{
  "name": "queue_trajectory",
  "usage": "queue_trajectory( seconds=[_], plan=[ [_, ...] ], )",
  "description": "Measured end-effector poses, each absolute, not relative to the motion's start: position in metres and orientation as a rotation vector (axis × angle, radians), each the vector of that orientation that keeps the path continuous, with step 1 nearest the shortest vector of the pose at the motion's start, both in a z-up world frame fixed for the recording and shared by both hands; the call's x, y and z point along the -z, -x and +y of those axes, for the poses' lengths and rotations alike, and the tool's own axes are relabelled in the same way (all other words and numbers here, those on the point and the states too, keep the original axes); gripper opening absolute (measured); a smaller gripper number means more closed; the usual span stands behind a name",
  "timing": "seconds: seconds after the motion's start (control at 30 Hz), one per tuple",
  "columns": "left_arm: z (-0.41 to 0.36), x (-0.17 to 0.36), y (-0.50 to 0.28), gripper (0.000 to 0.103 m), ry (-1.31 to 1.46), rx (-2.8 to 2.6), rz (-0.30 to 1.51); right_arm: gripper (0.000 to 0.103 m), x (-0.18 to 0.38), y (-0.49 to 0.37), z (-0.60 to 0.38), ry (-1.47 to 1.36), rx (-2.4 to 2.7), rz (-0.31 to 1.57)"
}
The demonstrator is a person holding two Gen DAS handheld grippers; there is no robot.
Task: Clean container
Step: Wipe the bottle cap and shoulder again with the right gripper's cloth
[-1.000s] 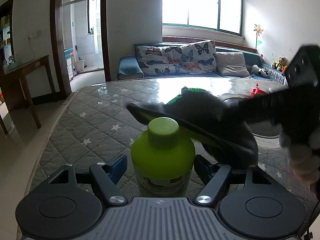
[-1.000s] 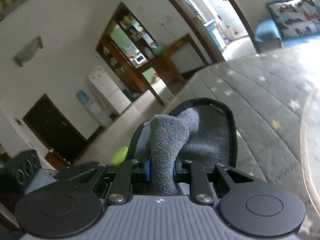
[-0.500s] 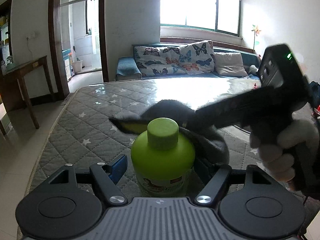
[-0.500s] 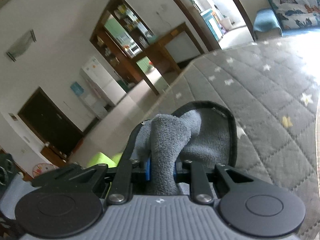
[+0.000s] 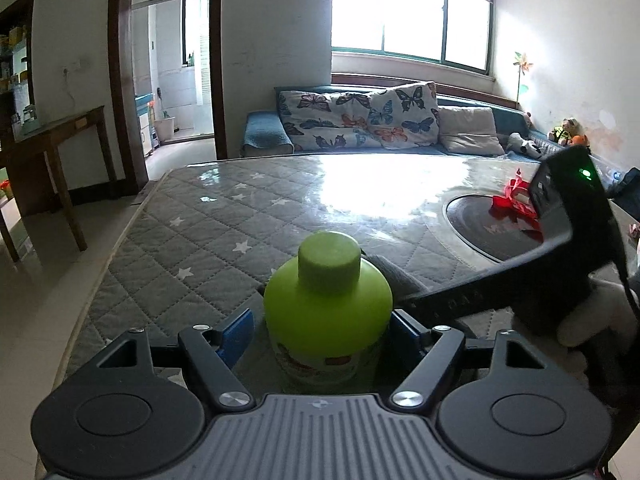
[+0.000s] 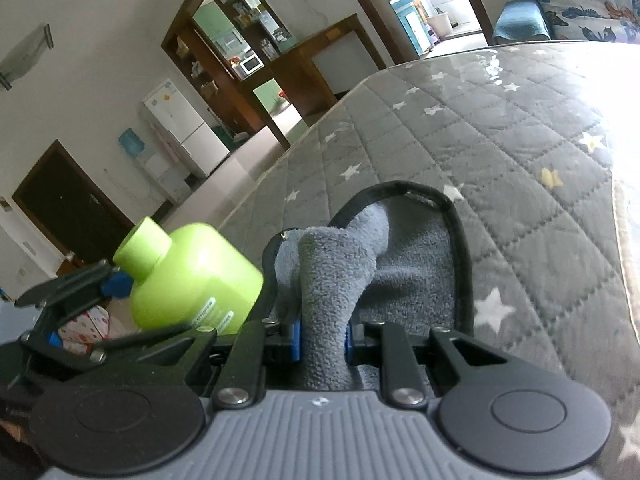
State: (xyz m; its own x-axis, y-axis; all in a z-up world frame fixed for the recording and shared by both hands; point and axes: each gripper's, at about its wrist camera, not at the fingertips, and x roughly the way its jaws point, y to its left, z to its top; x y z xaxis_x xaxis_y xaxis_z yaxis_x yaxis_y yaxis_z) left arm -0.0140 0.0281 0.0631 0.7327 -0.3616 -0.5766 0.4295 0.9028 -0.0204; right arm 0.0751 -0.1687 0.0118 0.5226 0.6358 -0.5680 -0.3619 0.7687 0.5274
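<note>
A lime-green bottle with a green cap stands upright between the blue pads of my left gripper, which is shut on its body. In the right wrist view the same green bottle appears at the lower left, held by the left gripper. My right gripper is shut on a folded grey cloth with a dark hem. The cloth lies just behind and to the right of the bottle, mostly hidden by it. The right gripper's body and a gloved hand fill the right side.
The table carries a grey quilted star-patterned cover under clear film. A round dark plate with a red object sits at the right. A sofa with cushions stands beyond; a wooden side table is at the left.
The right gripper has carried the cloth down from over the bottle's cap to low behind the bottle's right side. The left gripper and bottle have stayed put.
</note>
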Motion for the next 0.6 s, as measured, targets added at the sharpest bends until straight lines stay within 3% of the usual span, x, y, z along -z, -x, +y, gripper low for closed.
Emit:
queue_trajectory(
  seconds=[0.6],
  plan=[
    [0.031, -0.061, 0.011, 0.073, -0.088, 0.456, 0.626, 0.019, -0.066, -0.059, -0.183, -0.442, -0.704, 0.648]
  ],
)
